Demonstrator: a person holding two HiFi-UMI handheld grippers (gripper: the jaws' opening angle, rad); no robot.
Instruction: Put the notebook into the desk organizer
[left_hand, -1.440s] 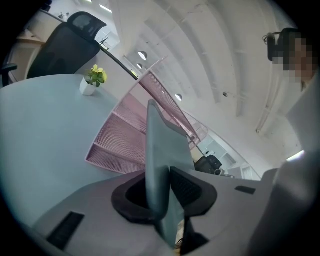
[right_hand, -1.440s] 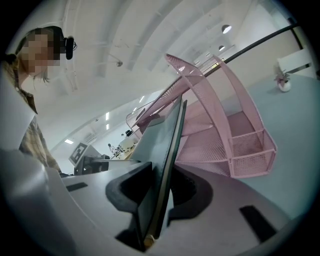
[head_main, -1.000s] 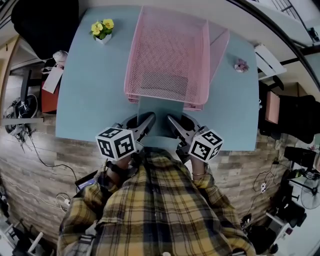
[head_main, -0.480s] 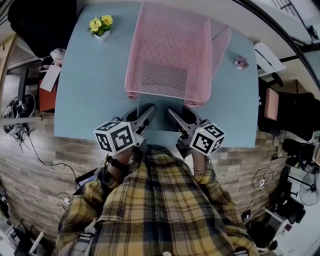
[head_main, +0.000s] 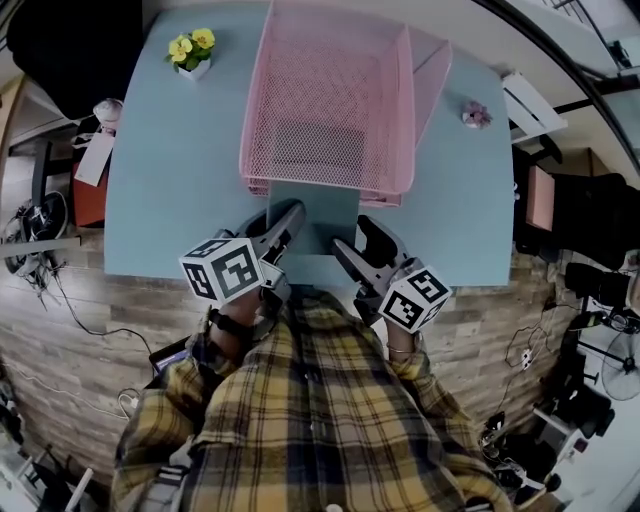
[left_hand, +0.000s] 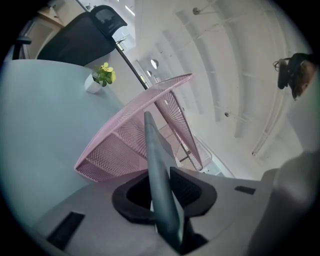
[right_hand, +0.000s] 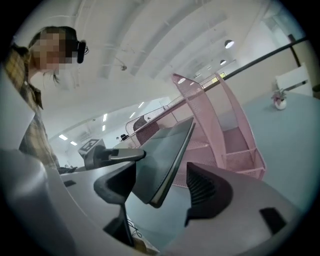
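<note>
My left gripper (head_main: 288, 218) clamped the notebook (head_main: 320, 215) edge-on. The notebook's far end slipped out of sight beneath the front of the pink desk organizer (head_main: 330, 100); how deep it went I couldn't tell. My right gripper (head_main: 354, 236) had just been opening, and the notebook's corner stood loose between its wide jaws.

An office, shown by a black office chair (left_hand: 80, 40) and blue desk (head_main: 170, 180)
</note>
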